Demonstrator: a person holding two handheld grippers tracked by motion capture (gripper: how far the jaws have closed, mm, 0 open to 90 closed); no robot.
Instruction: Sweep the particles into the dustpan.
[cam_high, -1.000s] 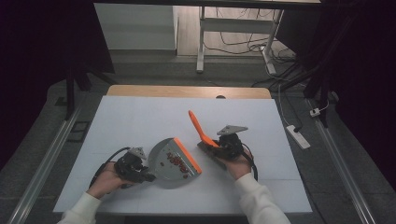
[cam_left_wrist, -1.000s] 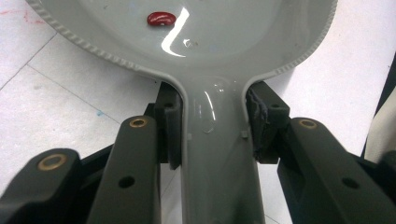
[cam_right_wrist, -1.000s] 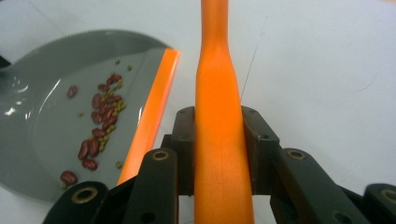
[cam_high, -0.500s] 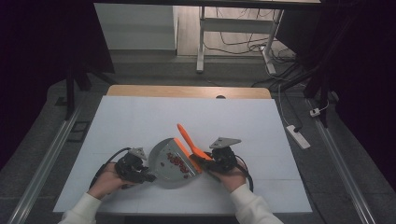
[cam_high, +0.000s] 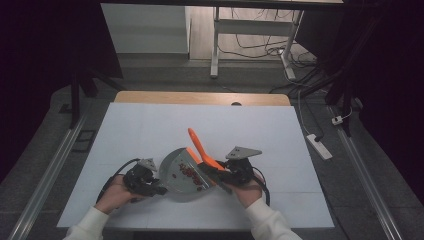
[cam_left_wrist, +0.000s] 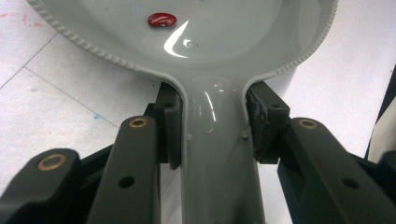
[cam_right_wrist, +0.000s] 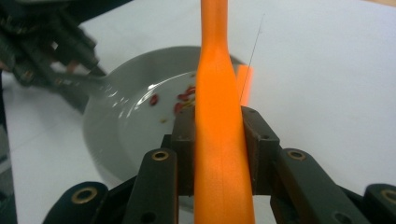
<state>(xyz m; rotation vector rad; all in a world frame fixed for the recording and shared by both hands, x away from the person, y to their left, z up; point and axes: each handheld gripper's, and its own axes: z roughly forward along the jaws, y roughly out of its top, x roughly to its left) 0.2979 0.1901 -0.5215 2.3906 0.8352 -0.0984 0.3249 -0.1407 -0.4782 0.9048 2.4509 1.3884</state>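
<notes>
Sitting on the white table, toward its near edge at about 6 o'clock: one grey dustpan, one orange brush, two hand-held grippers. Left gripper lying at 9 o'clock of the dustpan, clamping the pan's grey handle between both pads, as the left gripper view is showing, with the pads pressing on either side of the handle's neck. Right gripper lying at 3 o'clock of the dustpan, gripping the orange brush by its handle, both pads squeezing the orange shaft in the right gripper view. Brush handle pointing up and away toward 11 o'clock from the right gripper, its lower end resting at the pan's open edge. Holding a scatter of small red beans inside the pan, too small and clustered to be counted from above; one single red bean showing near the pan's back wall in the left gripper view, and several more showing beside the brush in the right gripper view. Two hands, one on each gripper, coming in from 6 o'clock in white sleeves.
</notes>
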